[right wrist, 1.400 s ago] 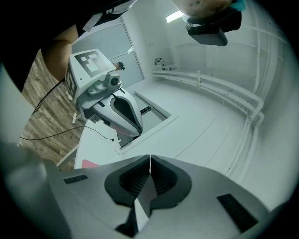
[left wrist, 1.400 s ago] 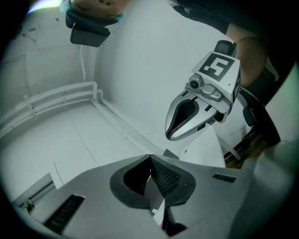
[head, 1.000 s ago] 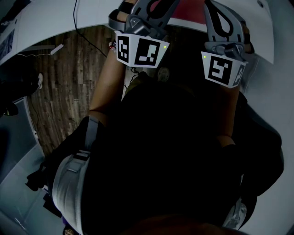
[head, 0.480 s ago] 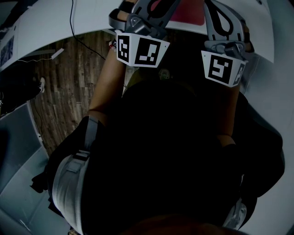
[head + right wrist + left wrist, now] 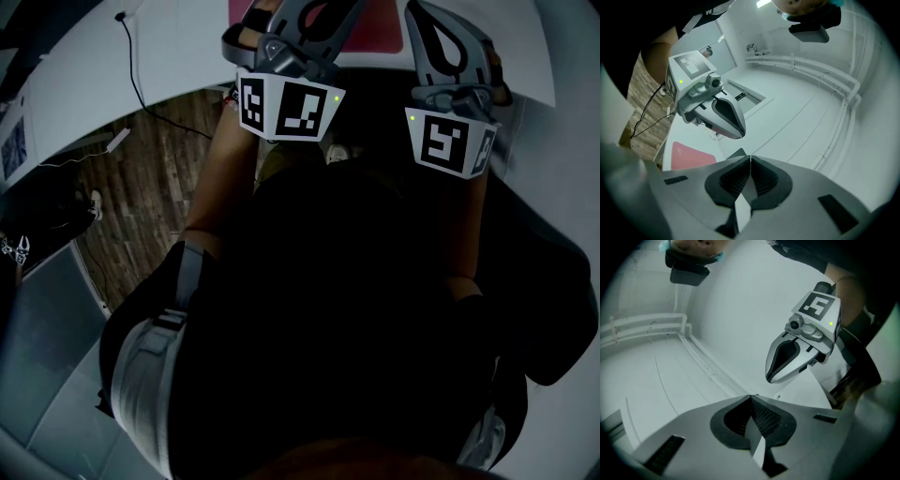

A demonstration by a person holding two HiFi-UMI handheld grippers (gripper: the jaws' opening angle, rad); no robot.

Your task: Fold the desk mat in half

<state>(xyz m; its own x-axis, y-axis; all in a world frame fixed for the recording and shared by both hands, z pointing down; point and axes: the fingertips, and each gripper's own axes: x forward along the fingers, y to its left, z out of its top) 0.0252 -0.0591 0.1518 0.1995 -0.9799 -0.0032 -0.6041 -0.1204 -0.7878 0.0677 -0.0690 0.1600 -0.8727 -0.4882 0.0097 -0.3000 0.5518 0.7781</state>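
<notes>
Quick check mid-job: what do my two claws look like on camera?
Left claw and right claw match: pale grey moulded shells with dark teardrop-shaped recesses and ribbed black pads. Each carries a white marker cube printed with black squares and a small green light.

The head view is dim and underexposed. Its middle and lower part is a near-black mass with hardly any detail, and the white desk (image 5: 84, 66) along the top edge reads dull grey. Only the marker cubes (image 5: 289, 105) stand out crisp and bright. The desk's edge bows from wide-angle distortion. Both gripper views are brighter and softly, evenly lit, probably from a ceiling lamp (image 5: 764, 3) glaring at the right gripper view's top edge. Their corners fall to black vignette, straight lines curve, and the fingers (image 5: 771, 420) close to the lens look soft.
</notes>
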